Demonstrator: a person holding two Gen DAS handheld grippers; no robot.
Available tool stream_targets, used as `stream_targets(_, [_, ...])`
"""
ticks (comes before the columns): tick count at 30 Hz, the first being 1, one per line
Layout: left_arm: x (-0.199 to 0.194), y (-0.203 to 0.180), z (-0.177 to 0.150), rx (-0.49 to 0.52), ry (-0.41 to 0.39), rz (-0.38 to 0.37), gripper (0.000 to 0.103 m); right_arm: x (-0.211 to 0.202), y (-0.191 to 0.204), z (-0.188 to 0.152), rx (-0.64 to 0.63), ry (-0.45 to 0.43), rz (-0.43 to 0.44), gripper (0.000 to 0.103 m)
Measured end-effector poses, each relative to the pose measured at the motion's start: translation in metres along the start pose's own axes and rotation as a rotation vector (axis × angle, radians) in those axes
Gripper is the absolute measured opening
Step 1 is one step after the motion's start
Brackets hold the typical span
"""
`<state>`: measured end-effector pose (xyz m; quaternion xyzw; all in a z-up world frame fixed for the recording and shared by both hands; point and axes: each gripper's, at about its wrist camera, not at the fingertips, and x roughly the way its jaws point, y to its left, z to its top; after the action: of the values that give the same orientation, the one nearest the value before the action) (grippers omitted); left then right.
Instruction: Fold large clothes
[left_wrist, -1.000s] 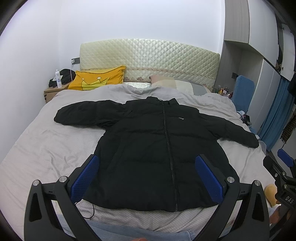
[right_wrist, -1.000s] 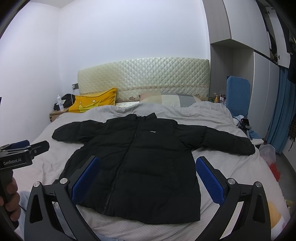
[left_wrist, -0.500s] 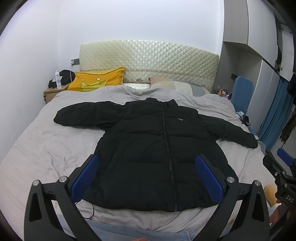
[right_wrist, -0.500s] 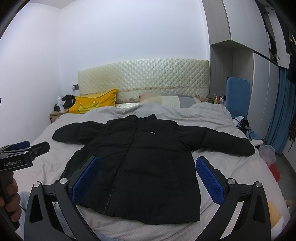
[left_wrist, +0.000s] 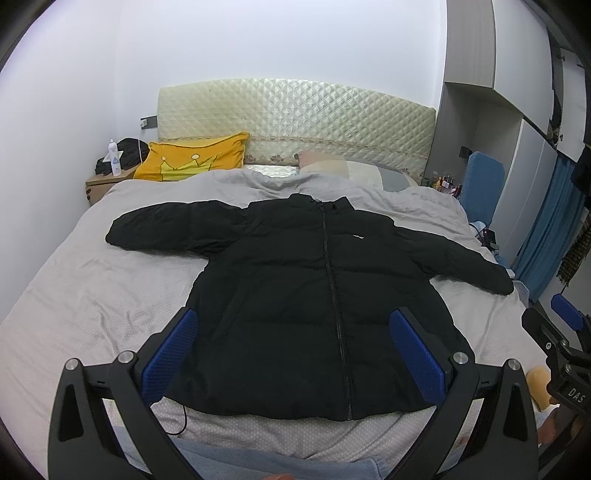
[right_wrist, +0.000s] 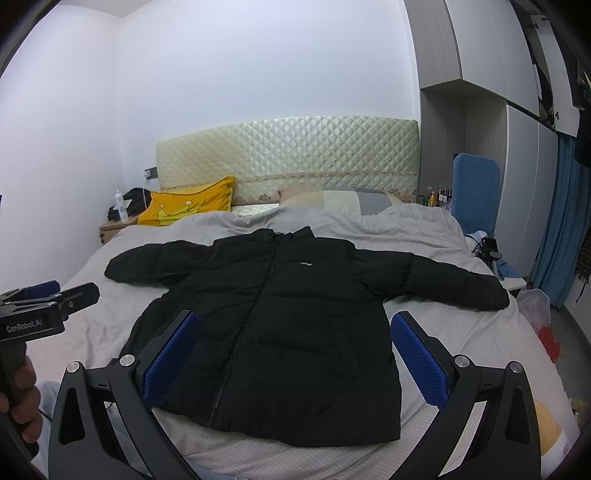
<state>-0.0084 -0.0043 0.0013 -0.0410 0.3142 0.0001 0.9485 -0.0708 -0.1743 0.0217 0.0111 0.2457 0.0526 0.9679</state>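
Note:
A black puffer jacket lies flat and zipped on the grey bed, front up, both sleeves spread out to the sides. It also shows in the right wrist view. My left gripper is open and empty, held above the jacket's hem near the foot of the bed. My right gripper is open and empty too, above the hem a little to the right. Each gripper shows at the edge of the other's view.
A yellow crown pillow and a patchwork pillow lie by the quilted headboard. A nightstand with a bottle stands at the left. A blue chair, wardrobes and blue curtains are at the right.
Both views have shifted very slightly; the jacket has not moved and both grippers stay open.

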Motion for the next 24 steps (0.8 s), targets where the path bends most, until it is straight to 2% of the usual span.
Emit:
stream_targets(8, [-0.002, 0.003, 0.001, -0.009, -0.011, -0.021, 0.103, 0.001, -0.002, 0.001, 0.011, 0.001, 0.015, 0.103])
stream_targets(13, [0.010, 0.009, 0.007, -0.002, 0.005, 0.005, 0.103, 0.005, -0.007, 0.008, 0.032, -0.002, 0.022, 0.103])
stream_targets(17, [0.026, 0.019, 0.014, 0.003, 0.013, -0.006, 0.103, 0.024, -0.017, 0.012, 0.044, 0.036, 0.025, 0.103])
stream_targets(24, [0.070, 0.049, 0.013, 0.051, 0.054, 0.048, 0.103, 0.073, -0.052, 0.006, 0.108, 0.137, 0.034, 0.103])
